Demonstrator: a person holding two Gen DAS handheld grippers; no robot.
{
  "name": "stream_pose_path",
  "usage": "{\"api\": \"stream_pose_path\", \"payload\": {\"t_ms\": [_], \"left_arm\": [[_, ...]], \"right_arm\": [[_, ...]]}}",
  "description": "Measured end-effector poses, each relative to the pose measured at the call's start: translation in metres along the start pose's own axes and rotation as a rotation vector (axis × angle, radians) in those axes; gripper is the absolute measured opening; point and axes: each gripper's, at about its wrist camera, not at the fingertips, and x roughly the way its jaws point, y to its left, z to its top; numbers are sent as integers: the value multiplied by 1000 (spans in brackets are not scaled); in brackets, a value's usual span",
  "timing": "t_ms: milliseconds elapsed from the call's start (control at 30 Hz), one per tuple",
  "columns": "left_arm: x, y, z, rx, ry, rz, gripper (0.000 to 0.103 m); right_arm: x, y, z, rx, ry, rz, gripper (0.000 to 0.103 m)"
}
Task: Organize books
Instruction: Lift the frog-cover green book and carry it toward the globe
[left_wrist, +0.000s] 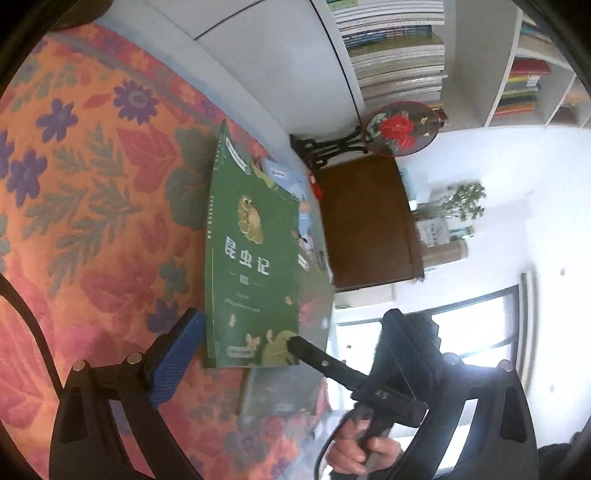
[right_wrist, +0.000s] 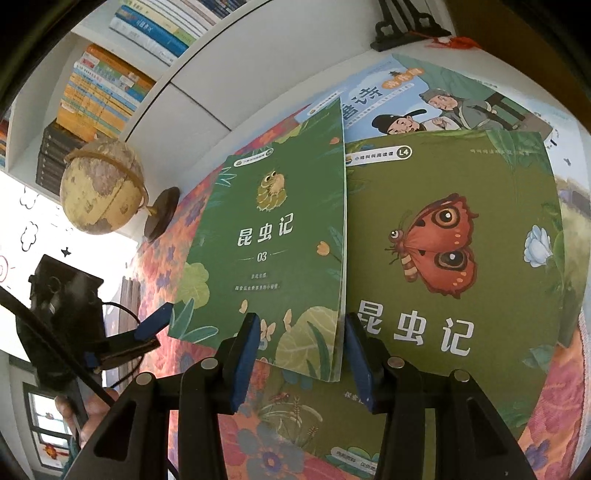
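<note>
1. Right gripper (right_wrist: 299, 354) has its blue pads partly apart, straddling the bottom edge of the green frog book (right_wrist: 273, 236), not clearly squeezing it
2. That book stands tilted up off the floral cloth (right_wrist: 177, 236), long axis running away from the jaws, butterfly book (right_wrist: 450, 251) flat just beside it
3. Left gripper (left_wrist: 295, 350) is wide open, one pad (left_wrist: 177, 354) near the book's far edge, so right is nearer

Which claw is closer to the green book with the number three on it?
Right. The right claw straddles the bottom edge of the green book, its pads either side. The left claw sits just off the book's lower corner, apart from it.
</note>
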Motion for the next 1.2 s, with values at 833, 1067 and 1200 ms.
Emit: {"api": "stream_pose_path", "payload": {"t_ms": [833,1067,1200], "left_arm": [[55,4,9,14,43,207,72],[47,18,11,-127,46,105,37],[50,22,13,-255,75,-90,35]], "right_arm": [[-5,-9,3,64,-3,36,45],[-10,-12,1,83,-4,12,45],[-14,-36,4,229,2,154,60]]}}
